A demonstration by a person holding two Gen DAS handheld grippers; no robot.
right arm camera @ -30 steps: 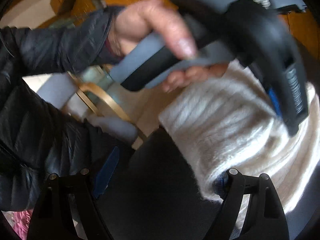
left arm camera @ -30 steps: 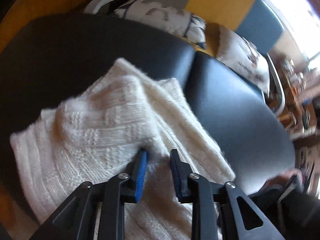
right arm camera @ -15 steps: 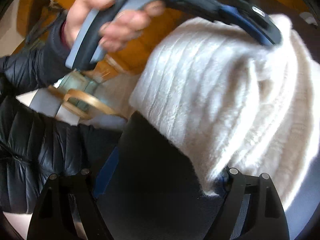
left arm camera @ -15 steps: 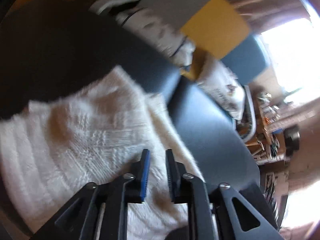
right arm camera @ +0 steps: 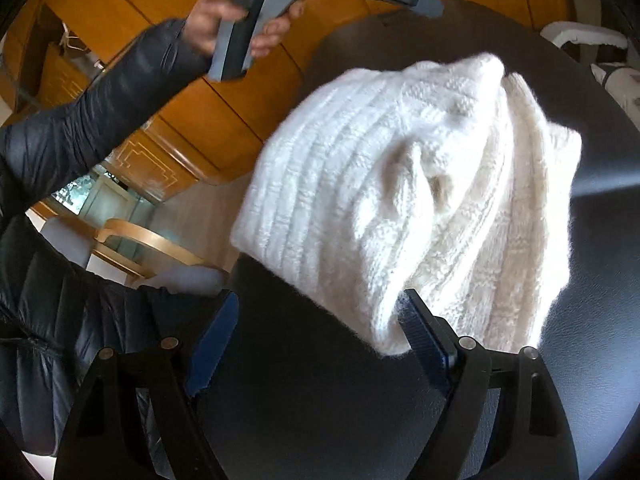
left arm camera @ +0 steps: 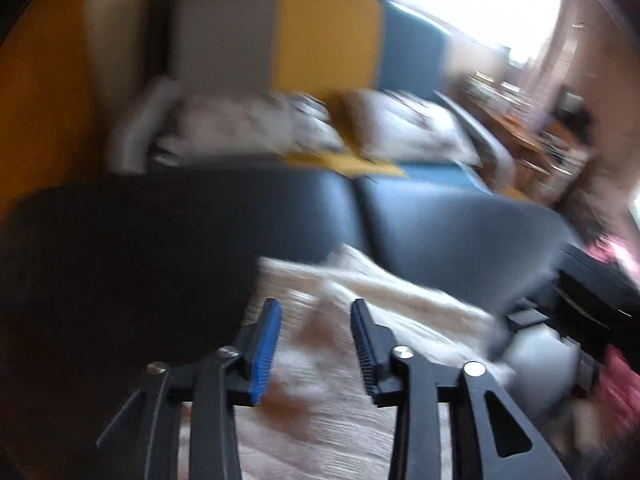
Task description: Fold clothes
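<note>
A folded white knitted sweater [right arm camera: 400, 200] lies on a dark padded surface [right arm camera: 600, 280]. My right gripper [right arm camera: 316, 344] stands open at the sweater's near edge, its right finger [right arm camera: 424, 340] touching the corner, nothing between the pads. In the right wrist view my left gripper, held by a hand [right arm camera: 224, 20], is lifted above and left of the sweater. The left wrist view is blurred: my left gripper [left arm camera: 316, 344] is open above the sweater [left arm camera: 360, 360], holding nothing.
A person's black padded sleeve [right arm camera: 100, 100] and jacket fill the left of the right wrist view. Beyond the dark surface [left arm camera: 160, 240] a sofa with grey, yellow and blue cushions [left arm camera: 328, 52] and patterned pillows [left arm camera: 248, 124] stands. Wooden floor [right arm camera: 200, 120] lies to the left.
My left gripper opened wider, lifted off the sweater and swung up and away to the left. The right gripper stayed open at the sweater's near corner.
</note>
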